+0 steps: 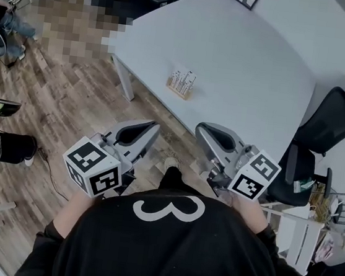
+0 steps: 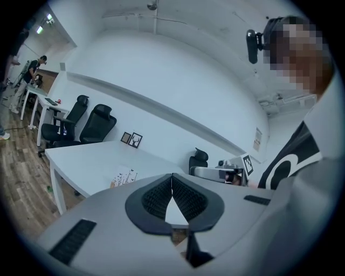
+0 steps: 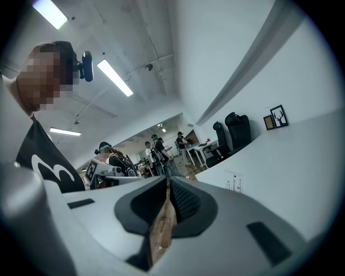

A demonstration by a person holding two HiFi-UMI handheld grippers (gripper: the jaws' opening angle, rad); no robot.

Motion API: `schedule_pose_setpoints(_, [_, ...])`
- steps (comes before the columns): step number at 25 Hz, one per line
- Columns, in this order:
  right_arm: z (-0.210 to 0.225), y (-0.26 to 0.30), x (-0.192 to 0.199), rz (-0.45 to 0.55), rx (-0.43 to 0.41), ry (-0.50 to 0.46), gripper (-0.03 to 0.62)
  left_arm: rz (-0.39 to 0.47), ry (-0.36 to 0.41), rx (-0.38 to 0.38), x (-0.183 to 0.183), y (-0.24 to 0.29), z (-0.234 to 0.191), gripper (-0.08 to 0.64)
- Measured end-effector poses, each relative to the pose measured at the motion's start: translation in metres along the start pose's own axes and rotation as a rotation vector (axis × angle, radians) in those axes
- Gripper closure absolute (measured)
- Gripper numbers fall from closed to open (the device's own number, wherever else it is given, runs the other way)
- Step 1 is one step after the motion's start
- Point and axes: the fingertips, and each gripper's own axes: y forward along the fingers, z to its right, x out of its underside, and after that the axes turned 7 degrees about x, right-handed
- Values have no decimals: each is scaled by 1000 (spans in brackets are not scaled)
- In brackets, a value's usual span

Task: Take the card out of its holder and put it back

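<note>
Card [image 1: 183, 77] upright in holder [image 1: 178, 92], frame centre, on surface [image 1: 250, 62]; left tongs [image 1: 153, 126] and right tongs [image 1: 201, 129] low in frame, well apart from it, pressed together, empty; risk: arriving unspread, they knock the probably light holder over instead of pinching the card.

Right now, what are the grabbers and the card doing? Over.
Left gripper shut, empty. Right gripper shut, empty. Card upright in its holder on the table, untouched. Nothing in the way.
</note>
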Motion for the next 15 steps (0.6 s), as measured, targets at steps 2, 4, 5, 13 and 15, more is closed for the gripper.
schedule_pose_setpoints(2, [12,9,-4,-5,-8,-1,581,1,-12,0,-3,8,-9,546])
schedule_pose_setpoints(4, [26,16,-7,-16,-9,-9,580,0,-16,1,-5,19,-17,546])
schedule_pose_setpoints(5, [34,19,-10,-21,-7,-13,580,-3,-18,-3,-6,25,-22,546])
schedule_pose_setpoints(13, [90,43,-14,-56,3,-20,564,-18,-92,-50,-2,62,-65,546])
schedule_pose_setpoints(15, [100,51,-11,-71,-6,-16,548,-20,-107,-59,0,68,-74,546])
